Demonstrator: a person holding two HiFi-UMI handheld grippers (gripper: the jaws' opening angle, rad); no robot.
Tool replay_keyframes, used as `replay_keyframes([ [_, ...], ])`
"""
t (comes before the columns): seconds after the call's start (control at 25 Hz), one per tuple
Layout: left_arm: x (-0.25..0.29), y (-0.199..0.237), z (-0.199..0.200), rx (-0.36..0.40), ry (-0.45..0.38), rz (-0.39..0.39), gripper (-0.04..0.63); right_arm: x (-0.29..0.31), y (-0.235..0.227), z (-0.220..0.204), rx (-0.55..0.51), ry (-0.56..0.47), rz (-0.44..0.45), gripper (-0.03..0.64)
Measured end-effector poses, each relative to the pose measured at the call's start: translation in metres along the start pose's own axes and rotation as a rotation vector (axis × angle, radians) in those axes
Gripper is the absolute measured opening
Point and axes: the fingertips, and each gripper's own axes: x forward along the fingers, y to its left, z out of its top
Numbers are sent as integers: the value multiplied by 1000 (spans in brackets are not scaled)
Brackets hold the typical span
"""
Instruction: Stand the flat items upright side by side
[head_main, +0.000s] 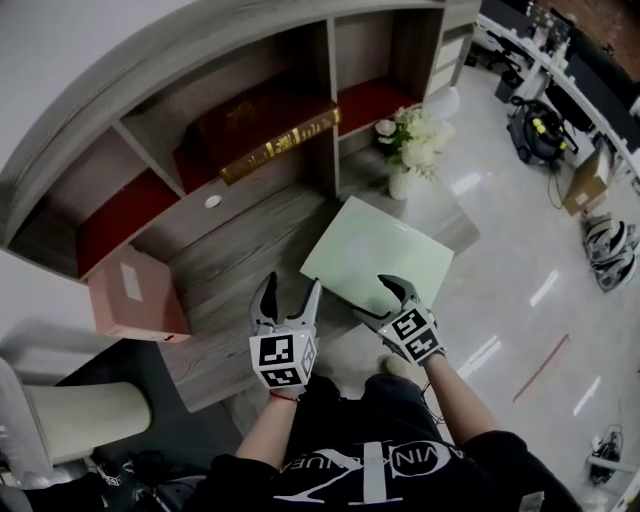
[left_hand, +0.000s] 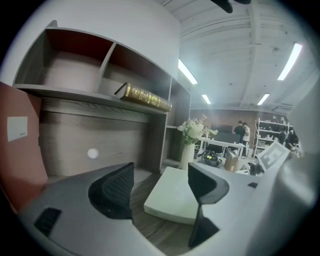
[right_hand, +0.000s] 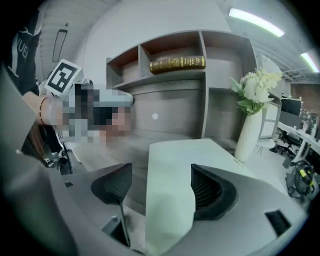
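**While both grippers stand open, green book lies flat at desk corner**

Where the book's near edge meets the desk's front, it sits between the right gripper's parted jaws, unpressed. The left gripper hovers empty, jaws apart, beside the book's left edge over bare wood. Behind stand a vase of flowers and a shelf divider; a pink box stands well left.

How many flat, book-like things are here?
3: a gold-spined book lying on the shelf, a pale green book flat on the desk, a pink box at its left end. More may be hidden.
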Motion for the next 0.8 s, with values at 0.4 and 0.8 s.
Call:
replay_keyframes([
  [0.4,-2,-45,-47,-118,87,103,328,-17,-12,-67,-210,173,80,366],
  [0.8,-19,-70,-87,-251,106,195,328,-23,-3,-78,-344,135,168,293],
])
